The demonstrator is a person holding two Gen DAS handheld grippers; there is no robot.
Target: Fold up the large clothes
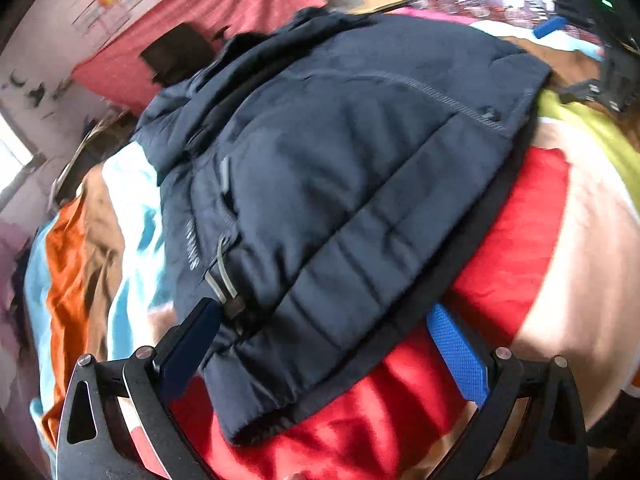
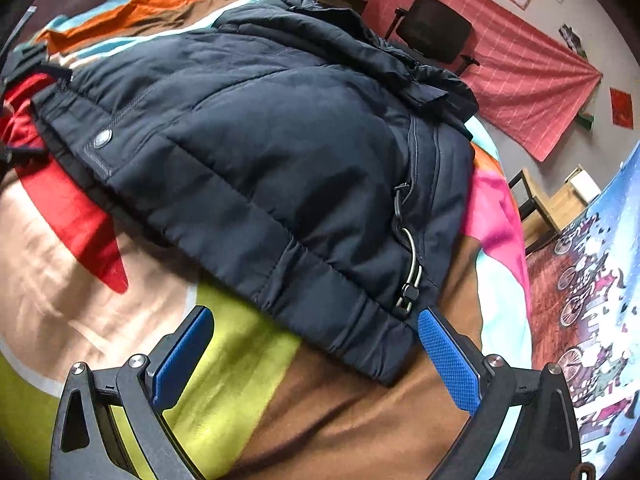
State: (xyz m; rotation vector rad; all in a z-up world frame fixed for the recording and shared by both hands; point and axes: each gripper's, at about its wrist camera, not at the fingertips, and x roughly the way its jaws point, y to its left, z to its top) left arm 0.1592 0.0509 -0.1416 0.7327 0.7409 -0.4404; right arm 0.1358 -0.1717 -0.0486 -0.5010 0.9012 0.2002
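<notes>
I judge the jacket [image 1: 340,184] mostly folded on the bed [image 2: 360,420]; both my grippers' fingers [image 1: 456,352] [image 2: 448,360] gape wide, empty, final tidy left.

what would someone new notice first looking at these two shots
A bulky navy puffer jacket fills the middle of both views, lying on a bedspread patched in red, lime, brown and orange. Both grippers, left and right, sit open at its near hem, close to a metal drawcord loop.
</notes>
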